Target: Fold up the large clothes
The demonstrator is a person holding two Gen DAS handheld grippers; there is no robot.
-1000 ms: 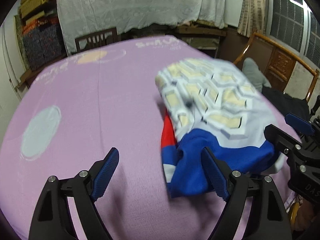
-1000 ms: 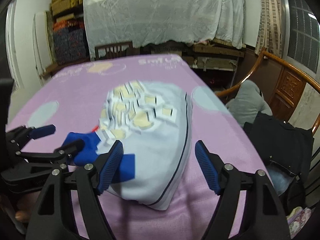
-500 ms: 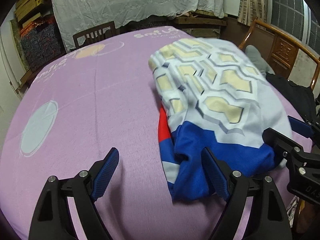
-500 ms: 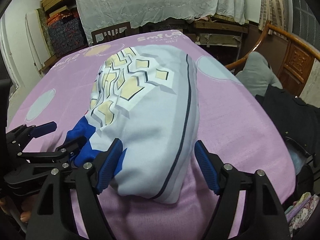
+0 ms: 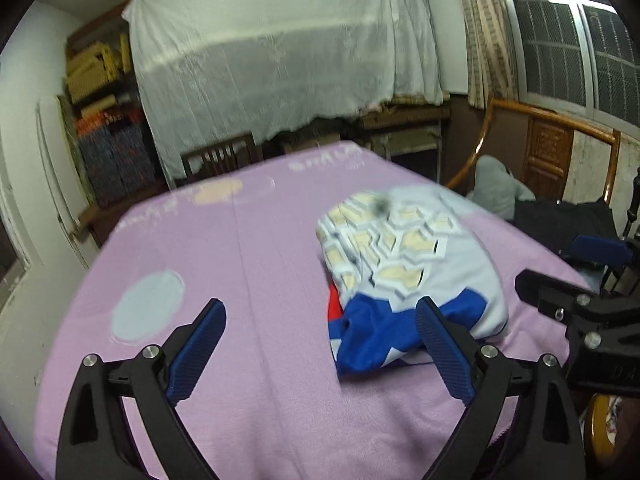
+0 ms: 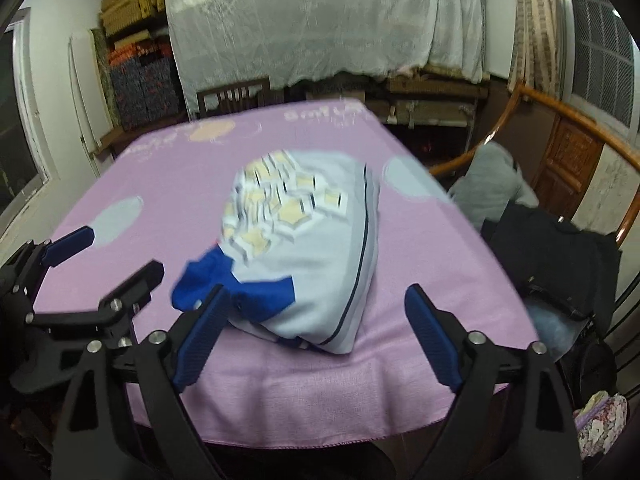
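Note:
A folded garment [image 5: 404, 276], pale grey-blue with cream hexagon patches, blue and red parts, lies bunched on the pink-covered table [image 5: 248, 248]. It also shows in the right wrist view [image 6: 304, 248]. My left gripper [image 5: 320, 348] is open and empty, just short of the garment's near left edge. My right gripper [image 6: 316, 332] is open and empty, straddling the garment's near edge from above the table's front. The left gripper also shows in the right wrist view [image 6: 104, 260], and the right gripper in the left wrist view [image 5: 560, 276].
A wooden chair [image 6: 560, 152] at the right holds a grey garment [image 6: 492, 188] and a black garment [image 6: 556, 256]. A dark chair [image 6: 232, 96] stands at the table's far end. White draped cloth [image 6: 320, 20] and stacked shelves [image 6: 136, 52] fill the back.
Both grippers have pulled back and risen from the garment, so it looks smaller and farther. The garment lies in the same bunched fold. Both stay open.

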